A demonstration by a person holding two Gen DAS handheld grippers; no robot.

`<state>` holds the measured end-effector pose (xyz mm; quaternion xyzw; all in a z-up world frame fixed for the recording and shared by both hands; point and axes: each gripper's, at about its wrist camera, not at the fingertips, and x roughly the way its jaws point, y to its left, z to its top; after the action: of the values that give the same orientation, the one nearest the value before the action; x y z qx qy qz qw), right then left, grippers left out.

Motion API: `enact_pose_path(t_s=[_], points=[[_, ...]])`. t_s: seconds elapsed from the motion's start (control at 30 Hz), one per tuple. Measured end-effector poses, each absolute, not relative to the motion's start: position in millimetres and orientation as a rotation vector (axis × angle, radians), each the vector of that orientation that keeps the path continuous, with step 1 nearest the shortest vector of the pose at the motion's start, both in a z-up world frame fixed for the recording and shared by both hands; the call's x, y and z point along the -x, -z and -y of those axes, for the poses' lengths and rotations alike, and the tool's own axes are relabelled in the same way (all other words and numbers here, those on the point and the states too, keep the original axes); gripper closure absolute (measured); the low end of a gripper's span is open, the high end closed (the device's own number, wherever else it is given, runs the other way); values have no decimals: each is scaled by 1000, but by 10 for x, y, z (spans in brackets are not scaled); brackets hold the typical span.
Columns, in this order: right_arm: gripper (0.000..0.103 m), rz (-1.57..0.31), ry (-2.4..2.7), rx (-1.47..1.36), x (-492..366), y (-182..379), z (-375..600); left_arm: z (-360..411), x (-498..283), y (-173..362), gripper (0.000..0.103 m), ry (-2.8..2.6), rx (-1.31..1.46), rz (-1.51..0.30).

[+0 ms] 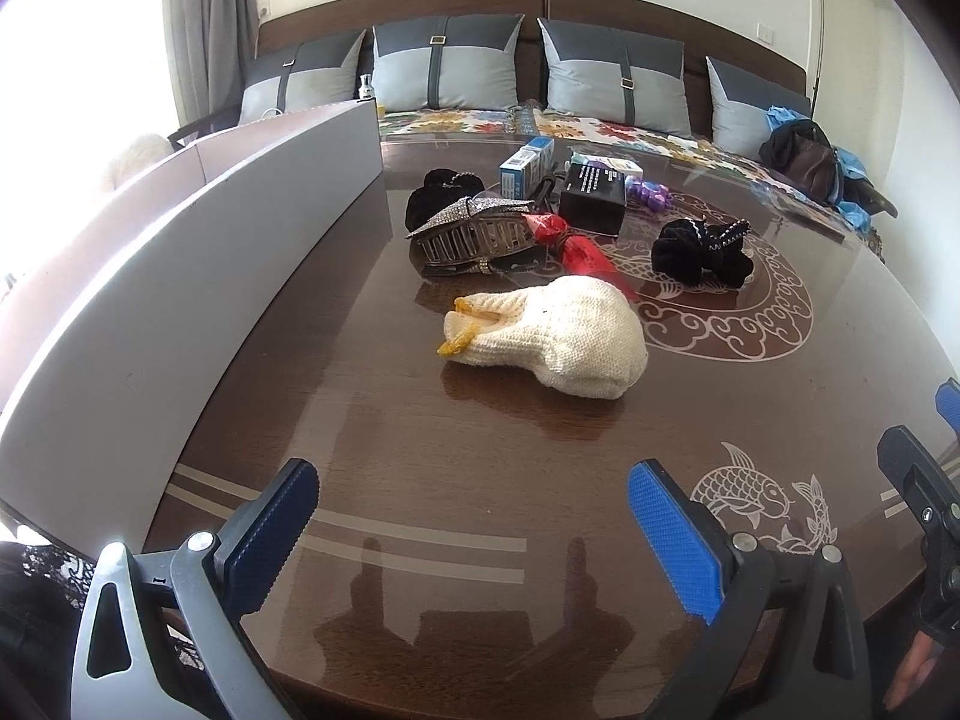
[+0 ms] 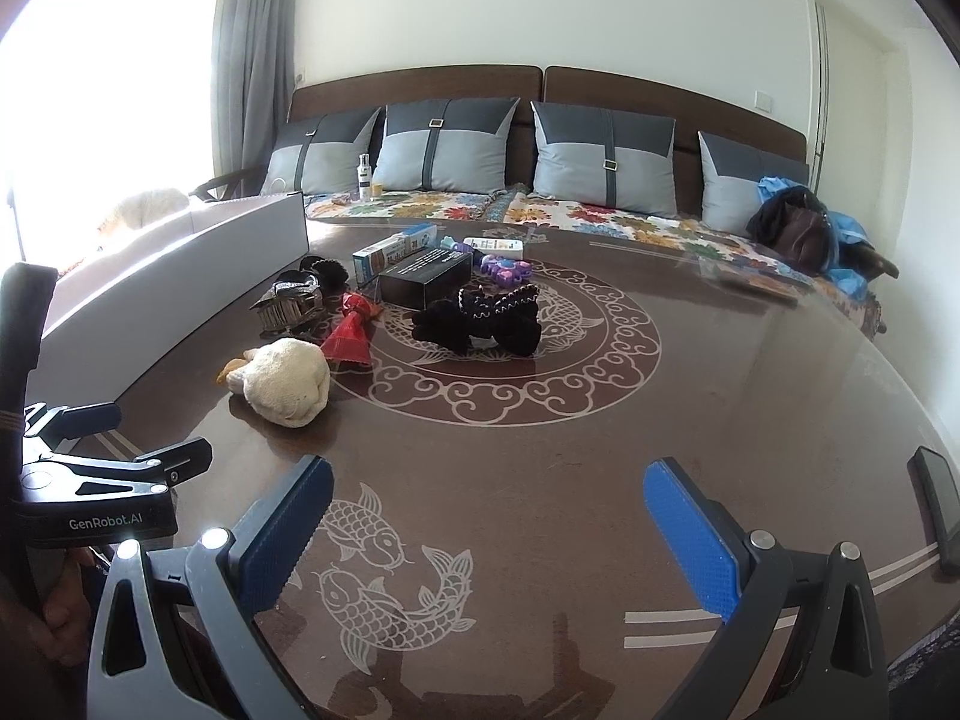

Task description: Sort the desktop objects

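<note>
A cream knitted pouch [image 1: 558, 336] lies nearest on the dark table [image 1: 420, 510]; it also shows in the right wrist view [image 2: 288, 384]. Behind it are a rhinestone hair claw [image 1: 474, 234], a red tassel item [image 1: 576, 252], a black scrunchie [image 1: 702, 252], a second black scrunchie [image 1: 438, 195], a black box [image 1: 594, 198], a blue-white box [image 1: 528, 165] and a purple toy [image 1: 648, 192]. My left gripper [image 1: 474, 528] is open and empty, short of the pouch. My right gripper [image 2: 486, 534] is open and empty, near the front edge.
A long white tray [image 1: 180, 276] stands along the table's left side. A sofa with grey cushions [image 2: 450, 150] and a dark bag [image 2: 798, 228] lie behind the table. A phone [image 2: 939, 504] lies at the right edge.
</note>
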<state>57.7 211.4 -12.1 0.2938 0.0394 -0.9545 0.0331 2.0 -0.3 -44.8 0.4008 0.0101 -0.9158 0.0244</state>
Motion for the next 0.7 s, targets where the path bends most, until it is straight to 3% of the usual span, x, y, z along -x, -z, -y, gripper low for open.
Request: enact_pose_path(t_s=[0.7], points=[[0,-157,2918,-946,-562,200,-2076,-31,-8,405,0,2855,-1236,-60]])
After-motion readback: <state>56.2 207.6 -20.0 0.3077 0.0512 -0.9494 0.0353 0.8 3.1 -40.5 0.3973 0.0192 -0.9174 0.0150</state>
